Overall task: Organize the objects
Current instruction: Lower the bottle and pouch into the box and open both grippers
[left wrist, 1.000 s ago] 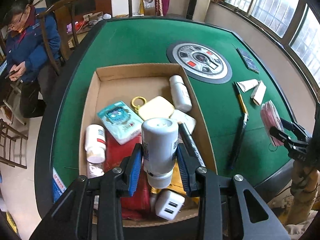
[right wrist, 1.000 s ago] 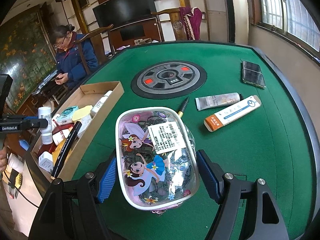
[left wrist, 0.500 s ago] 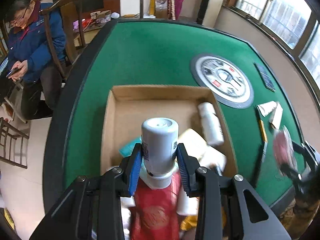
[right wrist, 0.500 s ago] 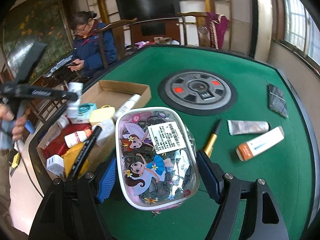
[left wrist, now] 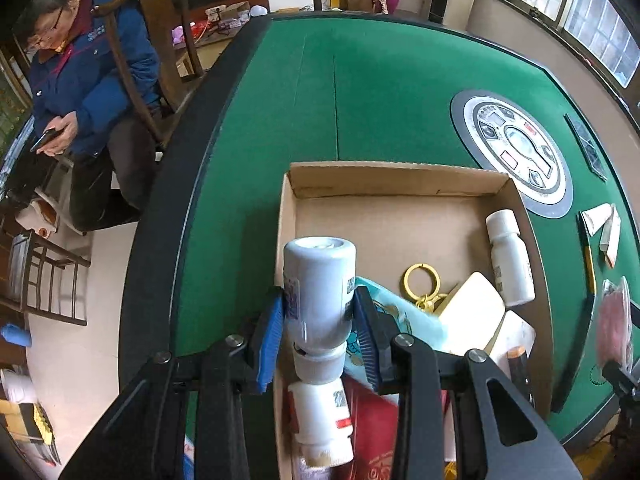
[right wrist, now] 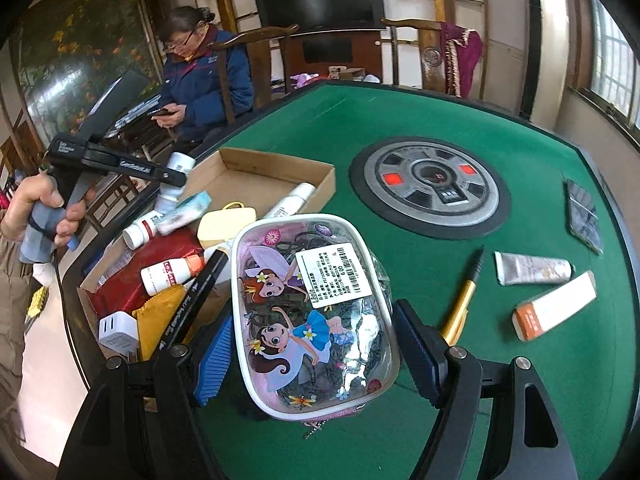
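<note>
My left gripper (left wrist: 320, 320) is shut on a pale grey bottle (left wrist: 319, 280), held above the left side of an open cardboard box (left wrist: 400, 178) on the green table. In the right wrist view the same bottle (right wrist: 176, 172) and left gripper (right wrist: 170, 180) show over the box (right wrist: 276, 164). My right gripper (right wrist: 316, 344) is shut on a clear fairy-print pouch (right wrist: 312, 300), held above the table just right of the box. The box holds white bottles (left wrist: 510, 260), a yellow case (left wrist: 472, 312), a red packet (right wrist: 160, 244) and a white charger (right wrist: 118, 330).
On the felt to the right lie a gold pen (right wrist: 460, 304), a grey tube (right wrist: 532, 268), an orange-and-white box (right wrist: 554, 306) and a phone (right wrist: 584, 216). A round control panel (right wrist: 428, 188) sits mid-table. A seated person (right wrist: 200, 76) is beyond the far-left edge.
My left gripper with the bottle has moved forward and left over the box. My right gripper with the pouch has moved left, closer to the box.
</note>
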